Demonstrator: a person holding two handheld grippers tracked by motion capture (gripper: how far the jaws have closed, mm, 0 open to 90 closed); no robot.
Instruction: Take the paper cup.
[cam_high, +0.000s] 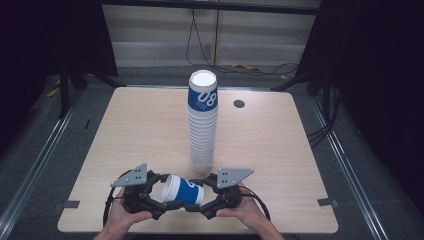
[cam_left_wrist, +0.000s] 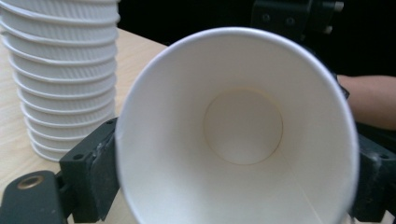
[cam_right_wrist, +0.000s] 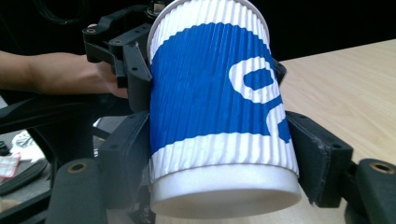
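Blue-and-white paper cup (cam_high: 183, 189) clamped sideways between both grippers' jaws.

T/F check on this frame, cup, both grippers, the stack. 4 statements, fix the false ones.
1. Both grippers grip one cup: left gripper near its rim, right gripper near its base. True.
2. The held cup stands upright on the table. False: it lies sideways, held between the two grippers.
3. A tall stack of cups stands behind the grippers. True.
4. The held cup contains liquid. False: the left gripper view shows a bare white inside.
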